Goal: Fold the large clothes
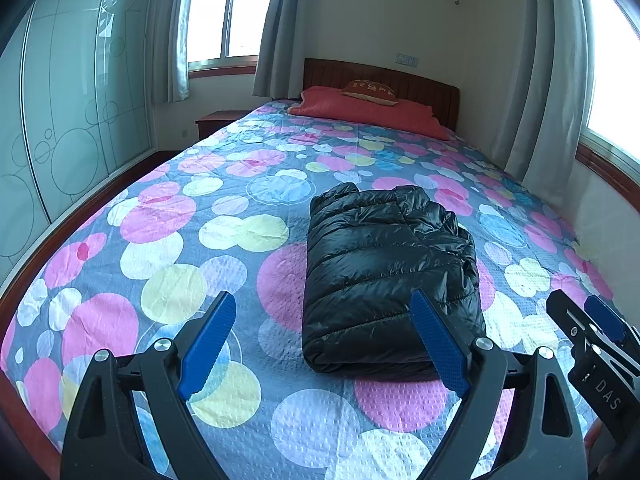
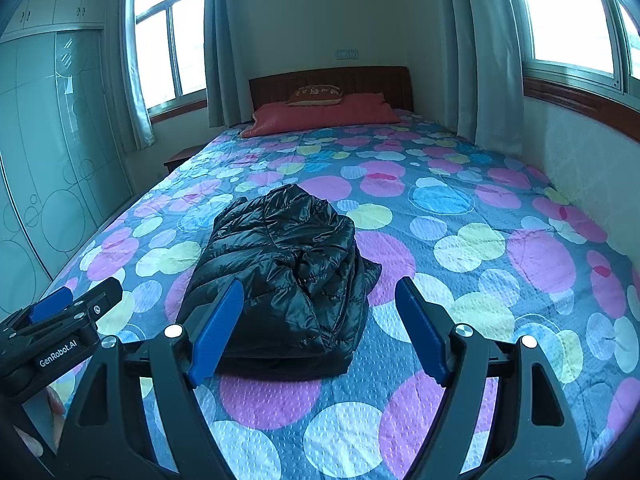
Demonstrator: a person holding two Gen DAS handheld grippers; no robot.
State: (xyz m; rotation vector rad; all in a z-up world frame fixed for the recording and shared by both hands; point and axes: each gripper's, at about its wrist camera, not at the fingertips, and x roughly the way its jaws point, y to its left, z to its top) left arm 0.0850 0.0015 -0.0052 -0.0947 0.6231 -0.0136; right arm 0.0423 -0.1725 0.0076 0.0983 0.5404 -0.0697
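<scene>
Daylight pours in from the window [image 1: 224, 12] behind the bed's left corner and another window [image 2: 568, 12] along the right wall; both panes are blown out to plain white. The room has a cool, bluish cast. The black puffer jacket [image 1: 384, 272] catches soft sheen on its quilting and throws a faint shadow onto the bedspread [image 1: 180, 240]. Straight lines bow heavily toward the edges, and the corners go dark.

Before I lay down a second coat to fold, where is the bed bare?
Free: the bedspread from the folded black puffer jacket to the wall side, and the stretch between jacket and red pillow. Wardrobe side also bare. Crowded only at the near edge, beside both open hand-held grippers.
</scene>
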